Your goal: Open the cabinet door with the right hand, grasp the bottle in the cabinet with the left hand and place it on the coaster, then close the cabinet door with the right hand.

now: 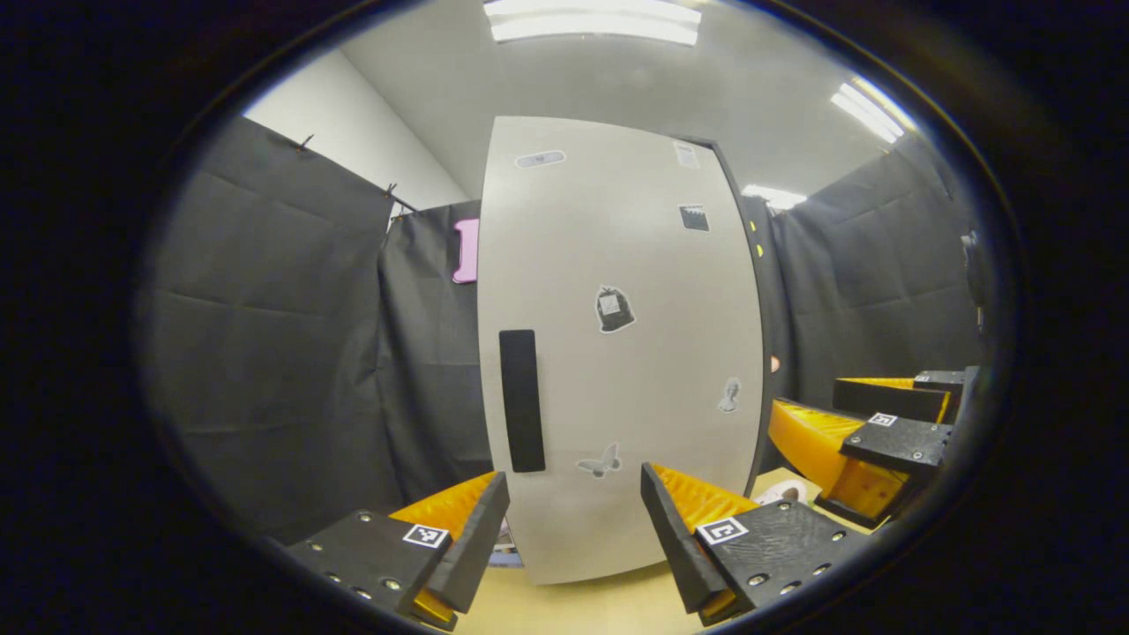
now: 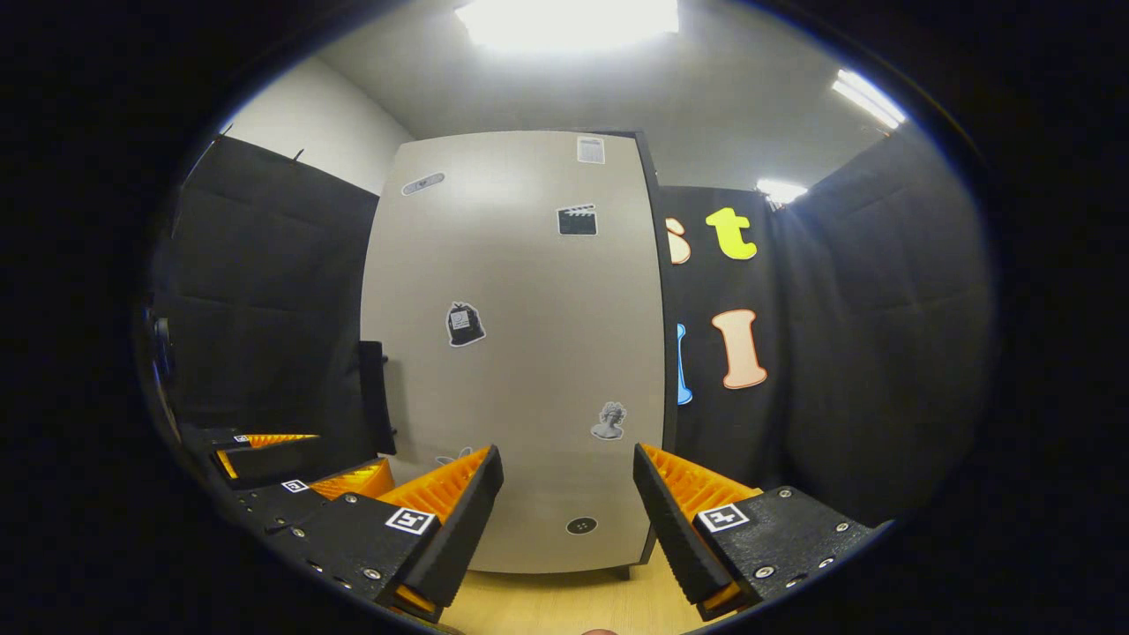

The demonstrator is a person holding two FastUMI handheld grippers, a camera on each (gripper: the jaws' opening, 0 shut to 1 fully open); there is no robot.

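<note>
At lower left of the left gripper view, the left claw (image 1: 573,520) stands wide, its two fingers well apart and holding nothing. Between and above them rises the cabinet door (image 1: 617,353), shut, filling the centre of the frame. A dark vertical handle (image 1: 521,401) sits on the door's left side, its long axis upright. At lower right of that view the right claw (image 1: 869,441) shows farther off, low beside the door's right edge; its spread cannot be judged from there. A strip of pale counter (image 1: 573,604) runs along the bottom.

In the right gripper view, the left claw (image 2: 291,467) appears at lower left, near the handle (image 2: 375,397), which is seen edge-on at the door's (image 2: 520,353) left margin. At bottom centre the right claw (image 2: 569,520) is wide and empty, aimed at the door's lower middle, apart from it.

Bottle and coaster: presumably the bottle is behind the shut door; neither can be placed.

Judgement: the opening step is not yet done. The handle lies up and to the left of the right claw, and the left claw is nearer to it. The right claw would need to travel leftward and meet the upright handle with its fingers either side.
</note>
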